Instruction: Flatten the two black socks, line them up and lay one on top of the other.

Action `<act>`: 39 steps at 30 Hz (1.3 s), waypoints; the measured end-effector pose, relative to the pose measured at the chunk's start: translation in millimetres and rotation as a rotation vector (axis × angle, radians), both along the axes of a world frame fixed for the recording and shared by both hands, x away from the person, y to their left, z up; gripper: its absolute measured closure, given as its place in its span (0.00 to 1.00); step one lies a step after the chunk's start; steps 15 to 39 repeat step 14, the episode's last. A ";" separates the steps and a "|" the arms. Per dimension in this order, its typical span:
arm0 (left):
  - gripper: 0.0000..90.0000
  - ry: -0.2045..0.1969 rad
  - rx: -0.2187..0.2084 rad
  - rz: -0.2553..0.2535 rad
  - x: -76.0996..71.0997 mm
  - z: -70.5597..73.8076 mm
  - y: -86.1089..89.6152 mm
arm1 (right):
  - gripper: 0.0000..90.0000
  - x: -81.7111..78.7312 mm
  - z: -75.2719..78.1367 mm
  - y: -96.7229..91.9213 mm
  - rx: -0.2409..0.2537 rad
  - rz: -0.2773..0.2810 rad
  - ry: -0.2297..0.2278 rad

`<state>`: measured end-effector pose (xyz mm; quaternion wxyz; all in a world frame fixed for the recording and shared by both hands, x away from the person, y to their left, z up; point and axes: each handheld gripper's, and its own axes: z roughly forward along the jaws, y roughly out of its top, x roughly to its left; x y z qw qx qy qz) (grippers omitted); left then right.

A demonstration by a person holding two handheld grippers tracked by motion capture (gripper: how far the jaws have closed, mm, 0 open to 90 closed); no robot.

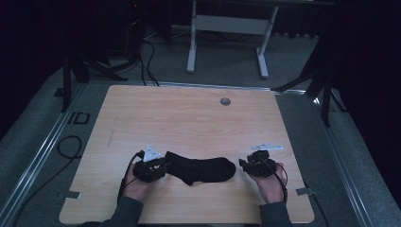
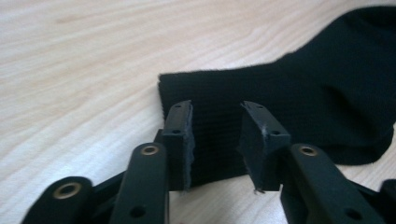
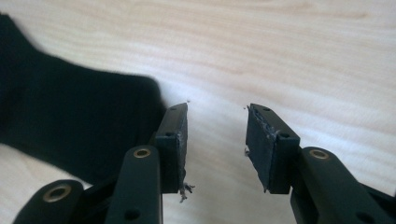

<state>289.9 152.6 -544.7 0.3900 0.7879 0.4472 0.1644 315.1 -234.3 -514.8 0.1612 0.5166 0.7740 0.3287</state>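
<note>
Your left gripper (image 2: 215,140) stands with jaws apart over the cuff of the black sock (image 2: 299,93), pads clear of the cloth. Your right gripper (image 3: 217,140) is likewise parted over bare table (image 3: 289,56), just beside the toe. The sock lies flat between both tools; withdraw each level so no pad snags the knit.

Black two-jaw grippers (image 1: 163,163) (image 1: 242,164), brass-ringed pivot holes, frayed pads, grey triangular top plates, black cables; dark sleeves.

Left gripper (image 2: 215,140) has its jaws parted right over the cuff end of a black sock (image 2: 299,98), pads not pressing it. Sock lies flat on the light wooden table (image 2: 79,70), stretching off to the right.
</note>
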 end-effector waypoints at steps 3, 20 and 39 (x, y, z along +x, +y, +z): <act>0.67 -0.002 -0.017 0.026 2.9 2.9 8.1 | 0.64 5.9 -0.9 -5.1 0.008 -0.018 -0.006; 0.64 -0.008 0.043 0.132 12.6 1.1 26.7 | 0.59 18.8 -20.0 -27.1 -0.018 -0.099 -0.019; 0.64 -0.008 0.043 0.132 12.6 1.1 26.7 | 0.59 18.8 -20.0 -27.1 -0.018 -0.099 -0.019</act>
